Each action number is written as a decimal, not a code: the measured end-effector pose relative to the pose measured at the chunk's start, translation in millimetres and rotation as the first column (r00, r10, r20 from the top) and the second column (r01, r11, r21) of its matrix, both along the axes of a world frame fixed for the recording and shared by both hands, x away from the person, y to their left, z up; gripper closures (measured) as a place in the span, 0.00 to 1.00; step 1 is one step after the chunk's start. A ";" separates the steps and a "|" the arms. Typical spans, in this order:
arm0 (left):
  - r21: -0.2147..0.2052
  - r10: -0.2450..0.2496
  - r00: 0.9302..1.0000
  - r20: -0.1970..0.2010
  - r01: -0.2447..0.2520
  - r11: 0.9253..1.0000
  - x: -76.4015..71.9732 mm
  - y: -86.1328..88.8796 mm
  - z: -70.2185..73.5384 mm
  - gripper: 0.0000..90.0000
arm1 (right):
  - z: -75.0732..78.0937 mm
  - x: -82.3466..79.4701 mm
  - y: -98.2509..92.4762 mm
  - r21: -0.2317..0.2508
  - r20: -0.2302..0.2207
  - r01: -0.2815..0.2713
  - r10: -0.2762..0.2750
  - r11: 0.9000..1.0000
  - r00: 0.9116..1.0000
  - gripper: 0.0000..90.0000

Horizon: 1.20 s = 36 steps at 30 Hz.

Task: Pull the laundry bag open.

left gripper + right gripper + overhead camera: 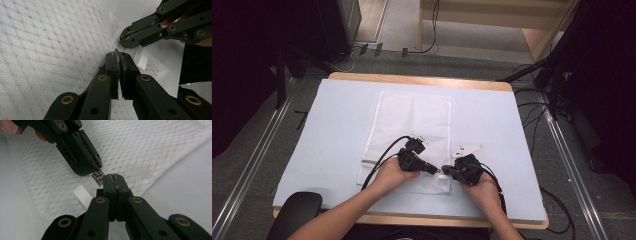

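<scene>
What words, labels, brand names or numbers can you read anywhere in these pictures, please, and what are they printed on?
None can be read.
The white mesh bag bears only its woven dot pattern, no print.
The white ribbon tab at its corner is blank on the side that shows.
The left tongs and right tongs are plain black with brass rivets, no marking.
The table cover is plain and unmarked.

Both grippers, left gripper (438,170) and right gripper (446,172), are matte black with brass-coloured pivot pins; a black cable (384,152) trails from the left, and a grey three-cornered plate (467,149) tops the right.
</scene>
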<state>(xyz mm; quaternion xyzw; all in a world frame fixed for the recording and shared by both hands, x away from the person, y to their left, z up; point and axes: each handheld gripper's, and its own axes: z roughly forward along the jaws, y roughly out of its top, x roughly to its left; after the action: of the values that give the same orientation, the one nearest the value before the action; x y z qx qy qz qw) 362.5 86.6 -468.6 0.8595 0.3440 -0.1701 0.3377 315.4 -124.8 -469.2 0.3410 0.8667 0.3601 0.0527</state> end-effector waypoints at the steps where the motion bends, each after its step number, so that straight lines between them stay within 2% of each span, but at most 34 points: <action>1: 0.001 -0.006 1.000 -0.002 0.006 1.000 0.6 0.1 0.2 0.98 | 0.1 -0.4 0.2 -0.005 0.005 -0.003 0.004 1.000 1.000 1.00; 7: 0.010 -0.016 1.000 -0.009 0.016 1.000 2.6 0.9 2.2 0.98 | -1.7 -1.2 -1.6 0.003 0.024 -0.022 0.022 1.000 0.999 1.00; 13: 0.015 -0.021 0.999 -0.035 0.022 1.000 5.8 4.6 2.8 0.98 | -3.2 -0.7 -3.0 0.019 0.026 -0.034 0.034 0.999 0.999 1.00; 16: 0.027 -0.022 0.999 -0.031 0.023 0.999 6.4 7.7 5.0 0.98 | -3.1 -0.4 -3.6 0.019 0.019 -0.031 0.031 0.999 0.999 1.00; 20: 0.011 -0.024 0.998 -0.056 0.025 1.000 9.7 13.1 6.0 0.98 | -3.2 0.0 -4.5 0.026 0.011 -0.029 0.029 0.999 1.000 1.00; 23: 0.011 -0.023 0.998 -0.059 0.024 1.000 10.2 16.5 7.1 0.98 | -3.8 0.4 -5.4 0.033 0.009 -0.031 0.031 0.999 0.999 1.00; 27: 0.009 -0.037 0.998 -0.058 0.037 0.999 9.8 18.6 7.7 0.98 | -4.4 0.2 -6.5 0.039 0.010 -0.033 0.033 0.999 0.999 1.00; 31: 0.010 -0.026 0.998 -0.055 0.027 1.000 10.7 23.8 10.5 0.98 | -4.8 0.4 -6.8 0.043 0.012 -0.036 0.035 0.998 0.999 1.00; 36: 0.022 -0.033 0.999 -0.035 0.034 0.999 10.2 28.9 15.2 0.98 | -5.2 1.1 -7.4 0.048 0.011 -0.040 0.039 0.998 0.999 1.00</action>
<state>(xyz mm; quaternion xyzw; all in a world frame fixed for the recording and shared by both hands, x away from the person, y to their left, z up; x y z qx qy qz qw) 372.7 115.5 -453.3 0.8658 0.3373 -0.1864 0.3190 316.5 -132.2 -474.4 0.3232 0.8642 0.3834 0.0416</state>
